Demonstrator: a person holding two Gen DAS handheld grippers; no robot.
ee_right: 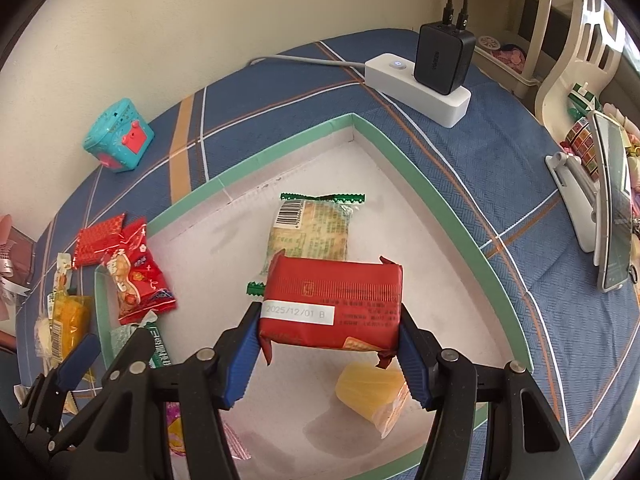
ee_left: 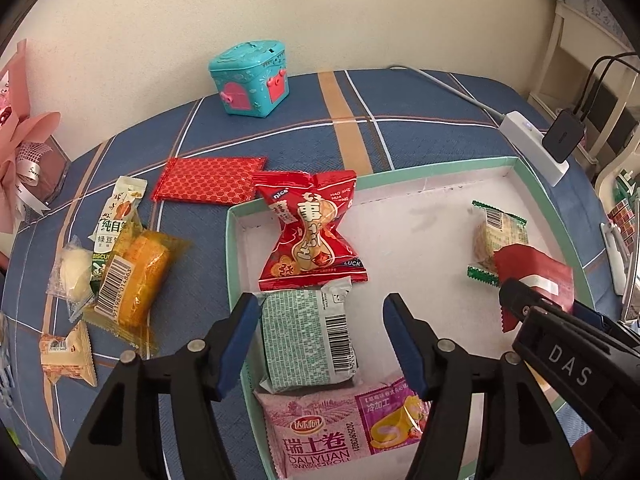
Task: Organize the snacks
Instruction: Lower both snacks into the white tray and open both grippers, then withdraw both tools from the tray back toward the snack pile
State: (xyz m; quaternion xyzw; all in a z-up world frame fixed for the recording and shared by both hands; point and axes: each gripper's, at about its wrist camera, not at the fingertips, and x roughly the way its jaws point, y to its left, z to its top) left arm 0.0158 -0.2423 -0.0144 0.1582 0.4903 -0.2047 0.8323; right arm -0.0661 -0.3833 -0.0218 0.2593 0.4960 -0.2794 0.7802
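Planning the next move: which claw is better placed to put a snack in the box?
Right. The right claw already grips the red packet above the box; the left claw is open and empty.

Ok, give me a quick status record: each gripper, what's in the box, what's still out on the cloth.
left gripper: open, hovering over the green-grey packet
right gripper: shut on the red packet, held over the box
in box: green-grey packet, pink roll pack, green-edged biscuit, yellow cake
on box rim: red peanut bag, partly inside
on cloth: flat red packet, orange cake, white sweet, tan triangle pack, green-bean biscuit
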